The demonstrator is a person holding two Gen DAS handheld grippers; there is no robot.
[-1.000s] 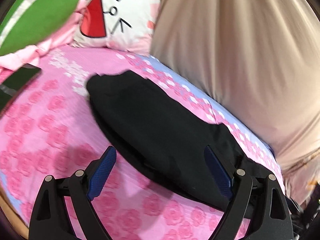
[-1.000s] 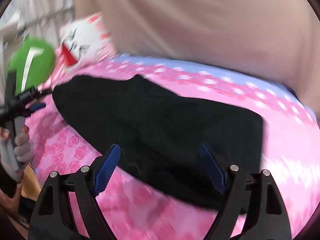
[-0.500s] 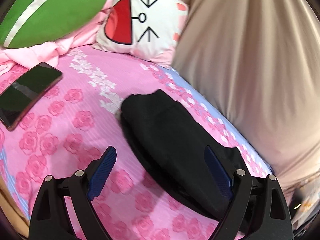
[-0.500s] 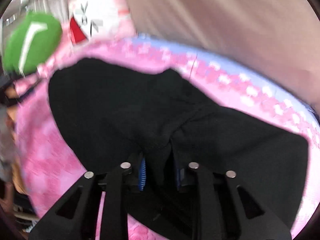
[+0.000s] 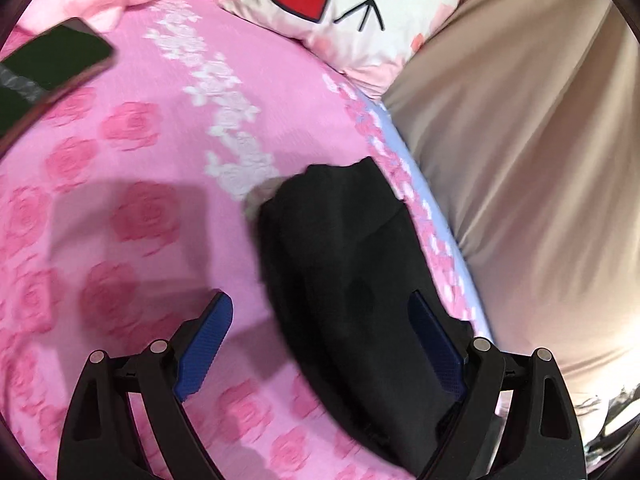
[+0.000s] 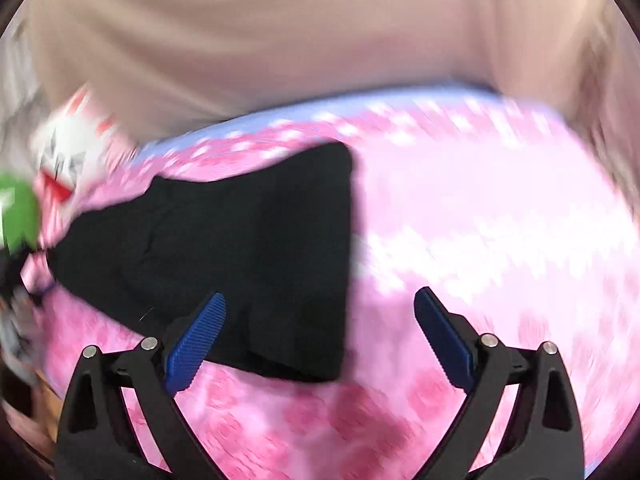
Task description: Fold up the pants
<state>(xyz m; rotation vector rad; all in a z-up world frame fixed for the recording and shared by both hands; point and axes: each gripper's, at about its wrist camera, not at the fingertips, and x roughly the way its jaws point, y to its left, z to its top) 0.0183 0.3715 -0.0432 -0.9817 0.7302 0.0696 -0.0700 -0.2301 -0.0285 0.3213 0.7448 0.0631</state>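
Observation:
The black pants (image 5: 348, 264) lie folded on the pink rose-print bed sheet (image 5: 132, 216). In the left wrist view they run from the frame's middle down under my right fingertip. My left gripper (image 5: 320, 336) is open and empty above their near end. In the right wrist view the pants (image 6: 248, 248) form a folded block left of centre. My right gripper (image 6: 320, 328) is open and empty, its left finger over the pants' front edge, its right finger over bare sheet.
A white cartoon-face pillow (image 5: 352, 12) lies at the head of the bed. A dark phone (image 5: 48, 60) lies on the sheet at upper left. A beige curtain (image 5: 532, 184) hangs along the far side. A green cushion (image 6: 16, 216) shows at the left.
My right gripper was shut on the pants half a second ago; it has let go, opened and pulled back to the right. The pants now lie in a shorter fold. My left gripper moved forward.

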